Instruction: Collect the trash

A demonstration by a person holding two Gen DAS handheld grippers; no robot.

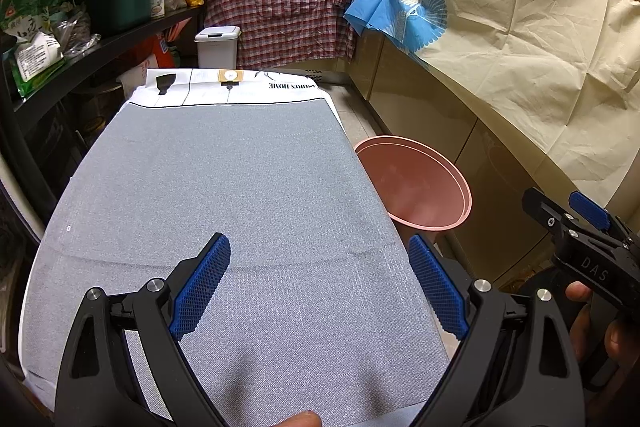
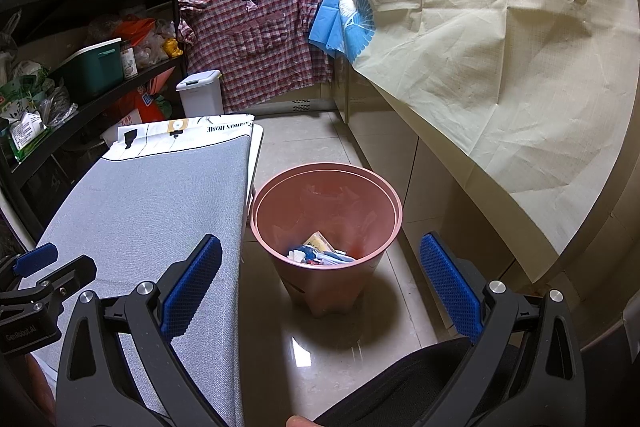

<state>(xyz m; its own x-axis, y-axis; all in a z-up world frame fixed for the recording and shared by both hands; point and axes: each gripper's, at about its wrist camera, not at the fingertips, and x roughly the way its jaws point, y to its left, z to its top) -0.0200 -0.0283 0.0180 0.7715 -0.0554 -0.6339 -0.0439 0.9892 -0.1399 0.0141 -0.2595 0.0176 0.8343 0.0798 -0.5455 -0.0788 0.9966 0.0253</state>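
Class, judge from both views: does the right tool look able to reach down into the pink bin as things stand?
Probably yes. The right tool is open and empty, aimed at the pink bin, whose mouth is uncovered. The table stands beside the bin, not over it. Only bare floor lies between them.

Bench [image 1: 224, 187] — covered by a grey woven cloth [image 2: 152, 203], its surface bare; a white printed sheet [image 1: 236, 87] shows at the far end. Tiled floor [image 2: 304, 143] — a pink bin [image 2: 326, 227] stands on it just beside the bench, holding mixed scraps [image 2: 320, 251].
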